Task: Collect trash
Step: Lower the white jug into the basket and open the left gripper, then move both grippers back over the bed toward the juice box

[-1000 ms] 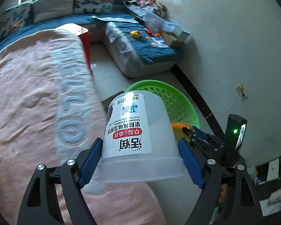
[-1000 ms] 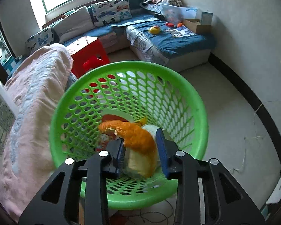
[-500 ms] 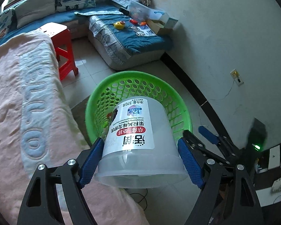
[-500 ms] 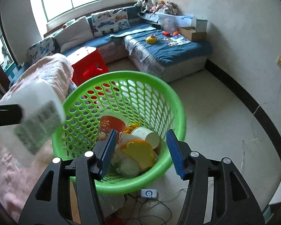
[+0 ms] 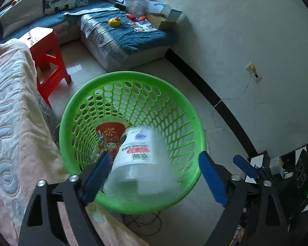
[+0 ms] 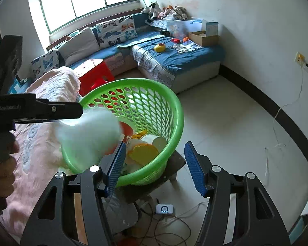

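Both fingers spread wide — blurred tub [image 5: 141, 164], base pointing into green basket [image 5: 193, 121].

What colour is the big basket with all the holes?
Bright green. The basket shows best in the left wrist view, seen from above.

"GenRobot.AI" (faint) marks the left hand-held gripper [image 6: 41, 110].

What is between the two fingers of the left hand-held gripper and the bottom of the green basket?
In the left wrist view, the blurred white tub lies there, over the green basket, free of the open left hand-held gripper. Below it lies a red cup.
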A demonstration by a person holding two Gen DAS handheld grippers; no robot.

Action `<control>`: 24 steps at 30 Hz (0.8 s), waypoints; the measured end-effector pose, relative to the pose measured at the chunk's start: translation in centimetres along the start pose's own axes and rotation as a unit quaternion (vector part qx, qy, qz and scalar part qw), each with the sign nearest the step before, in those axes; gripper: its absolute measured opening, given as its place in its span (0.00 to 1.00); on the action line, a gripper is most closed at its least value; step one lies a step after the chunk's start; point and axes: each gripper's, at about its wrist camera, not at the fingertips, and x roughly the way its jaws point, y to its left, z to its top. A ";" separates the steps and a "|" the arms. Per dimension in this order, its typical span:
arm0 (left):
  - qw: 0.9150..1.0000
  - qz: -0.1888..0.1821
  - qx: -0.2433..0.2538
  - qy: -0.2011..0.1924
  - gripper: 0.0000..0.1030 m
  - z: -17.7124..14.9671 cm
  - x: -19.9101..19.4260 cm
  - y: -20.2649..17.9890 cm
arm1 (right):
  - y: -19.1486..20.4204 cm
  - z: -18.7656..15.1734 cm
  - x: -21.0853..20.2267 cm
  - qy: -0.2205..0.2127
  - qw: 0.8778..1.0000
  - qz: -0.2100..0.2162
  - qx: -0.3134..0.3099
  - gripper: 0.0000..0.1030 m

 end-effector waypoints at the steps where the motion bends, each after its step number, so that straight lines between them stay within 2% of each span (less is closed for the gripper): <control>1: 1.000 -0.001 0.003 -0.003 0.83 -0.2 -0.1 0.0 | 0.0 0.0 -0.1 -0.001 1.000 0.002 0.001 0.58; 5: 1.000 -0.001 -0.003 -0.010 0.83 -0.9 -1.4 0.8 | 0.8 -0.3 -0.7 -0.003 1.000 0.011 -0.004 0.58; 13: 0.997 0.062 -0.005 -0.050 0.83 -3.4 -6.9 3.9 | 3.8 -0.5 -2.4 -0.012 0.999 0.043 -0.029 0.65; 24: 0.985 0.126 -0.072 -0.091 0.83 -8.9 -14.3 11.2 | 11.7 0.1 -2.5 -0.006 0.989 0.113 -0.100 0.67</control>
